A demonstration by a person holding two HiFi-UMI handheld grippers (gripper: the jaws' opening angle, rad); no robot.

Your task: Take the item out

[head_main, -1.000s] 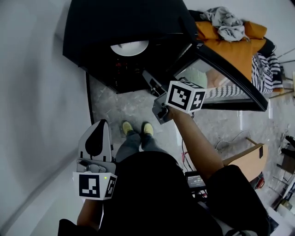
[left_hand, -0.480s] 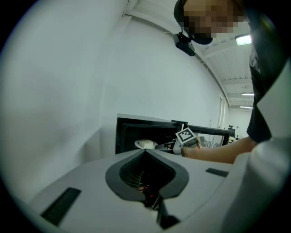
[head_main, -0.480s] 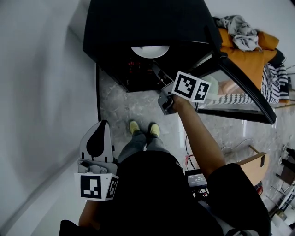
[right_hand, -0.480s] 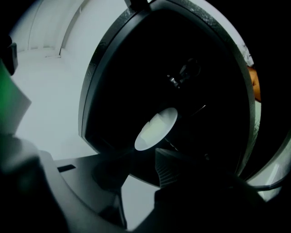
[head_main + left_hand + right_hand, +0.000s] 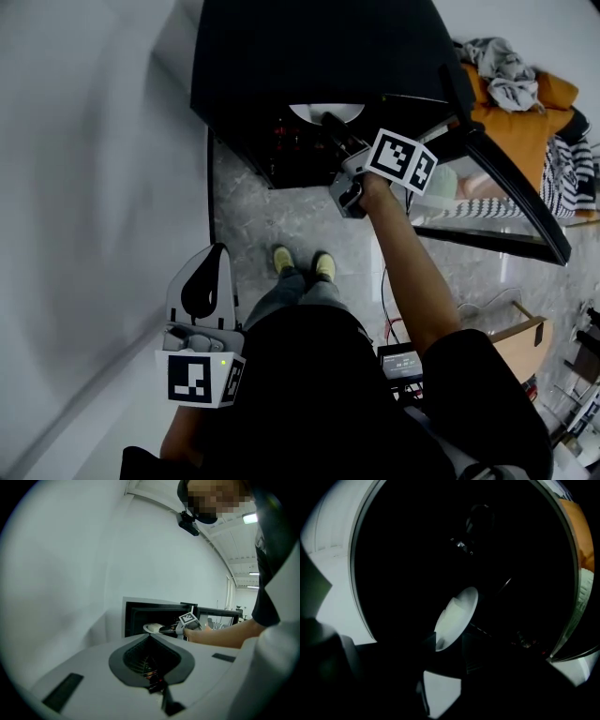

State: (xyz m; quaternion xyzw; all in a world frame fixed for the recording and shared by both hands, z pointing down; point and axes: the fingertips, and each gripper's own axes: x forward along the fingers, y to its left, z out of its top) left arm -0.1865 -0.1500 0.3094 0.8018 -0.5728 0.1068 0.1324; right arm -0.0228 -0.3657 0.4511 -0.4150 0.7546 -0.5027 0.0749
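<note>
A black oven (image 5: 309, 47) stands on the marble floor with its glass door (image 5: 497, 178) swung open to the right. A white plate (image 5: 314, 112) lies in its dark cavity, also seen as plate (image 5: 457, 613) and plate (image 5: 152, 628). My right gripper (image 5: 330, 122) reaches into the cavity at the plate's near rim. Its jaws have just been opening, and the right gripper (image 5: 449, 646) stands open with the rim between the dark jaws. My left gripper (image 5: 214, 251) hangs low by the person's left side, far from the oven, shut and empty; in its own view the left gripper (image 5: 154, 681) points at the oven.
A white wall (image 5: 94, 187) runs along the left. Behind the door sit orange cushions (image 5: 525, 103) with crumpled clothes and a striped cloth (image 5: 562, 169). A cardboard box (image 5: 520, 328) and cables lie at the right. The person's feet (image 5: 300, 264) stand before the oven.
My right gripper has gone forward from in front of the oven into its cavity, up to the plate. The left gripper has kept its place.
</note>
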